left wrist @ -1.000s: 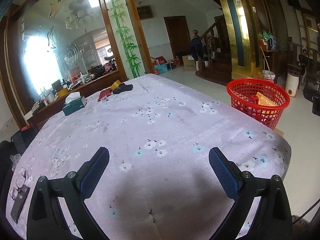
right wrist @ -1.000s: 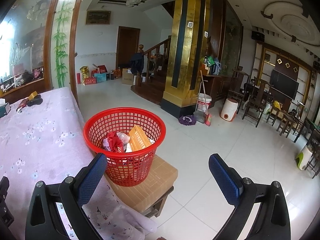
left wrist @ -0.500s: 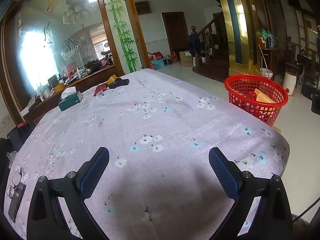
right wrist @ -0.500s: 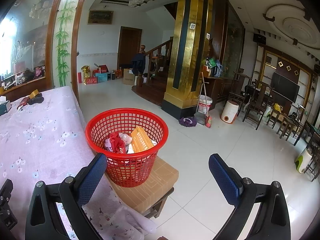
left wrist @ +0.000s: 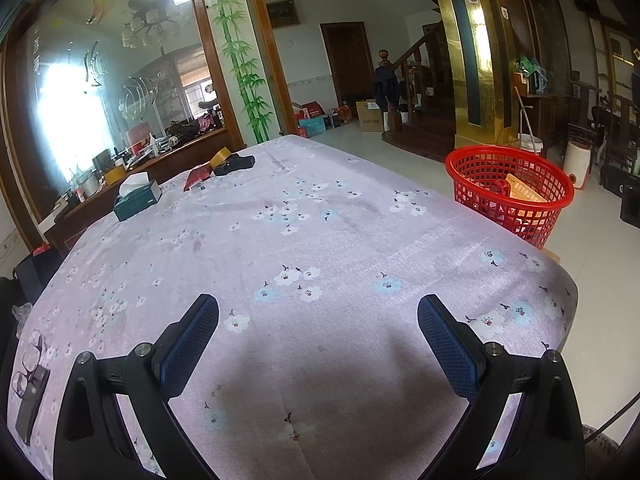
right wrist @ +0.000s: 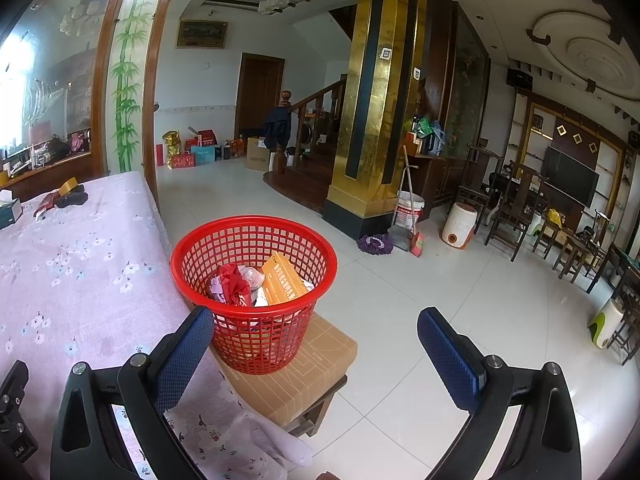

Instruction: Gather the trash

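2 grippers, jaws spread wide, nothing between them: left gripper over the flowered counter, right gripper beside the red basket. Basket sits on a cardboard box just off the counter edge, holding an orange carton and red wrapper.

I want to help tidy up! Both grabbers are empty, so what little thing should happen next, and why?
Probably reach the left gripper forward across the table toward the red wrapper at its far end. Both grippers are open and hold nothing, the near cloth looks bare, and the red basket beside the table already holds trash. Whether that wrapper is trash is a guess.
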Action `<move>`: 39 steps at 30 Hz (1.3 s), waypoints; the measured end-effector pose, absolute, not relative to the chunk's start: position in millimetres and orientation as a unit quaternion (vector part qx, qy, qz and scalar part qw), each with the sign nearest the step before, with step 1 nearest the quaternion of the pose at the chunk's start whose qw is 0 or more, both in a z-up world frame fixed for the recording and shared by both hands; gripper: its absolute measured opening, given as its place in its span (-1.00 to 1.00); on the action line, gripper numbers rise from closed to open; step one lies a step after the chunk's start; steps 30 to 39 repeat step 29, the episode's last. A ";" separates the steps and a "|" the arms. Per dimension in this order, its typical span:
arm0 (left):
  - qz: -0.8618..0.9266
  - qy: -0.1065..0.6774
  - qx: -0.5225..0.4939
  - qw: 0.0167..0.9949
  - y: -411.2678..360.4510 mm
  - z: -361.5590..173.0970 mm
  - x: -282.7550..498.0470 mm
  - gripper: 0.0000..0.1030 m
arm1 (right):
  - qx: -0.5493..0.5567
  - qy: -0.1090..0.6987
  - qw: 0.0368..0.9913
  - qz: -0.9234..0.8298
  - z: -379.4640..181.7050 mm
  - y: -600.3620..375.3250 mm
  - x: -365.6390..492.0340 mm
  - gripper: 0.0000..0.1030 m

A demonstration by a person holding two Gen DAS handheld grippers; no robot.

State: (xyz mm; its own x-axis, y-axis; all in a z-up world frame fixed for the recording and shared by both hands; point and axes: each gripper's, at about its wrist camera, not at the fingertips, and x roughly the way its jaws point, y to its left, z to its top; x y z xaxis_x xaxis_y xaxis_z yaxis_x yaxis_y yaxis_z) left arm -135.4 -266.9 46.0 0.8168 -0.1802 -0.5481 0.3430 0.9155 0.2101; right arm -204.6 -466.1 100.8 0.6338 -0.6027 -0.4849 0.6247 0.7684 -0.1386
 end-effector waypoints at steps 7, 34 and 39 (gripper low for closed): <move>-0.143 0.271 0.151 0.940 -267.5 43.4 -134.8 0.92 | 0.020 0.260 0.904 -0.340 100.0 -465.4 -204.3 1.00; -0.140 0.315 0.088 0.935 -217.1 49.2 -108.0 0.92 | 0.011 0.268 0.917 -0.296 103.5 -448.5 -186.6 1.00; -0.140 0.315 0.088 0.935 -217.1 49.2 -108.0 0.92 | 0.011 0.268 0.917 -0.296 103.5 -448.5 -186.6 1.00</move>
